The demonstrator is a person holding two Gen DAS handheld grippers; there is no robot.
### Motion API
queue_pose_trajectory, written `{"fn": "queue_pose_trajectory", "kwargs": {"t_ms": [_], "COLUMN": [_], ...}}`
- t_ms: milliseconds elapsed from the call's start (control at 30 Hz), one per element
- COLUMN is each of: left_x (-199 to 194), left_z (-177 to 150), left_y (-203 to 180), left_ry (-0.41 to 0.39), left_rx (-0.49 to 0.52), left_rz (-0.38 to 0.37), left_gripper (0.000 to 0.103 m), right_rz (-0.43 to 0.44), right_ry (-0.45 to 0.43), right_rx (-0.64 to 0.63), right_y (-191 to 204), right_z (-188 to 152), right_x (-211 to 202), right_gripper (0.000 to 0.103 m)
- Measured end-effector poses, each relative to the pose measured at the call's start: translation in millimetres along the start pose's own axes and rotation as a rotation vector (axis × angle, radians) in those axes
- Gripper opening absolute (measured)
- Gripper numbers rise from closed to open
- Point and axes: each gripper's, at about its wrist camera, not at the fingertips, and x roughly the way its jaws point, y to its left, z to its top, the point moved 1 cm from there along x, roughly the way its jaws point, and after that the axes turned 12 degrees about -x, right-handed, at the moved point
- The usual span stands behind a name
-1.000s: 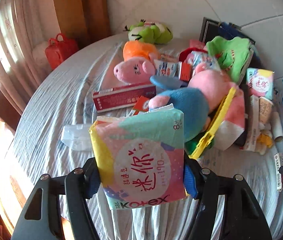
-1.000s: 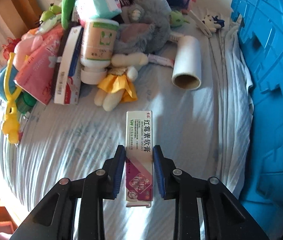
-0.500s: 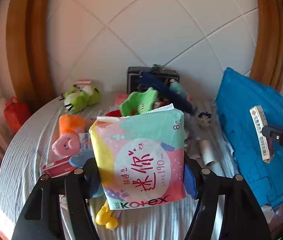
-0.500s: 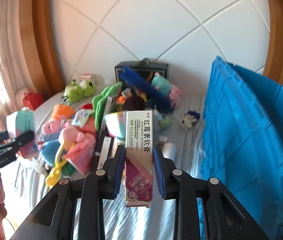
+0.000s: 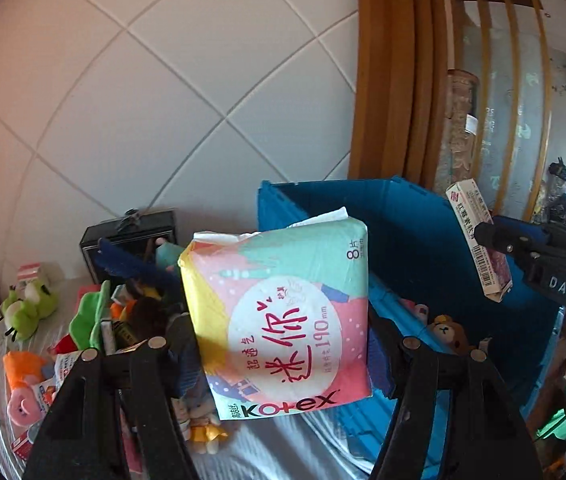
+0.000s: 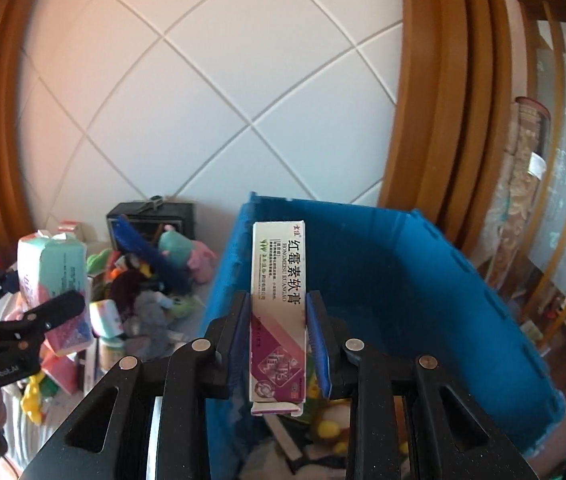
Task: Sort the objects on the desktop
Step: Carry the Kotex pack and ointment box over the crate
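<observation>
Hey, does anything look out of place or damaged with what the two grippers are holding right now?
The Kotex pad pack in the left gripper has its top seam torn open, white wrapper poking out. The ointment box in the right gripper looks intact, its bottom flap slightly ajar.

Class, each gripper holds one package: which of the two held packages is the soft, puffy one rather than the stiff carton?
The pastel Kotex pack in the left gripper. Its wrapper bulges, while the right gripper holds a narrow, flat-sided ointment box.
</observation>
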Motion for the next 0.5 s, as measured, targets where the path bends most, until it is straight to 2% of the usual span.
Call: {"fn": "queue_pose_trajectory", "kwargs": {"t_ms": [133, 267, 400, 500], "left_x": [20.1, 46.8, 74.8, 95.6], "left_z": [12.9, 12.0, 6.1, 3.1], "left_y": [-56.6, -113.2, -157.4, -177.9], "left_ry": [0.03, 0.103, 0.207, 0.274], "left_rx": [0.044, 0.102, 0.142, 0.155], "left_rz": [-0.069, -0.112, -0.123, -0.105], "left_gripper": [0.065, 0.065, 0.065, 0.065], "right_rz": [-0.076, -0.111, -0.114, -0.118], "right_ry": [0.063, 0.135, 0.191, 0.209], "right_rx": [0.019, 0.049, 0.056, 0.041], "right_y": [-45.5, -88.6, -119.9, -138.3], "right_z": [-24.5, -57.1, -81.2, -89.4], "right_x": [8.5, 21.3, 28.6, 36.6], "right_gripper": [0.028, 0.028, 0.028, 0.028]}}
